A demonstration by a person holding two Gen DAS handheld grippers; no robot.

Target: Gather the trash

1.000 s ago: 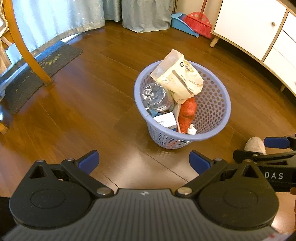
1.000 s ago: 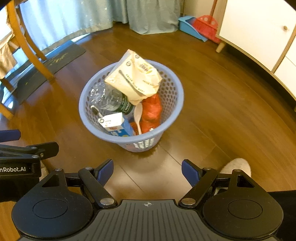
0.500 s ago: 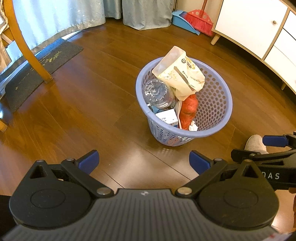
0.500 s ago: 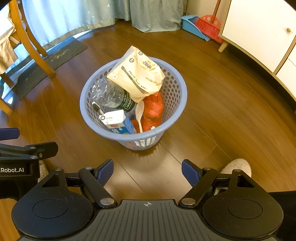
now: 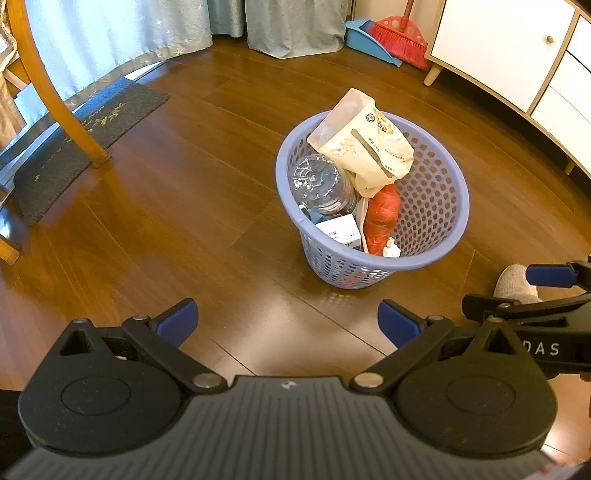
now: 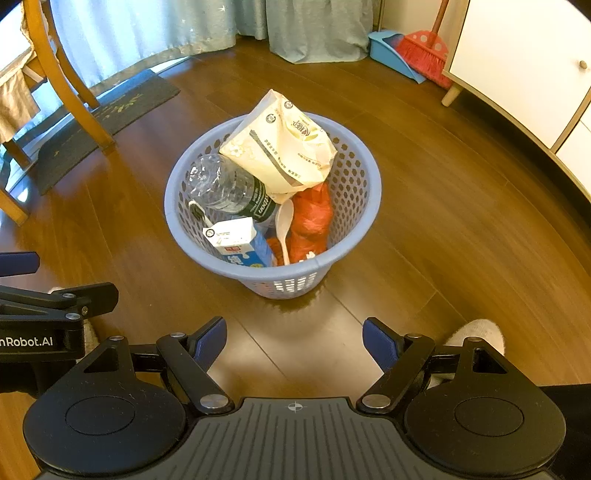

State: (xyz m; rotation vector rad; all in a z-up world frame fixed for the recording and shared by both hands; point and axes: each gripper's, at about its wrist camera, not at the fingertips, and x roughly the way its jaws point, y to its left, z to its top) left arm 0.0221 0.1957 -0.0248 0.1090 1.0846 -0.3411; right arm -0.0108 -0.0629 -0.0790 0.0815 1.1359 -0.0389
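Left gripper (image 5: 286,319): fingers spread wide, holding nothing, hovering over bare wooden floor (image 5: 177,206) short of the basket. Right gripper (image 6: 294,338): same, fingers wide apart and empty, basket straight ahead of it. Each gripper shows at the edge of the other's view, side by side.

Lavender perforated plastic basket (image 6: 360,192) stands upright on the floor, clear of both grippers. Trash is all inside it:
- cream printed paper bag (image 6: 282,147) on top at the far side, tilted, sticking up above the rim
- crushed clear plastic bottle (image 6: 225,186) with dark label on the left, leaning, base toward the rim
- small milk carton (image 6: 236,240), white top and blue side, at the near wall below the bottle
- white plastic spoon (image 6: 284,225) upright between carton and red plastic bag (image 6: 312,218)
- crumpled white scrap (image 5: 390,251) at the near rim, beside the red bag

No loose trash visible on the floor around the basket.

Surroundings: dark doormat (image 5: 85,140) and wooden chair leg (image 5: 55,92) to the left, curtains (image 5: 122,33) behind, red broom (image 5: 400,37) and blue dustpan (image 5: 364,38) against the far wall, white cabinet (image 5: 509,48) on the right. Person's socked foot (image 5: 515,282) on the floor near the right gripper.
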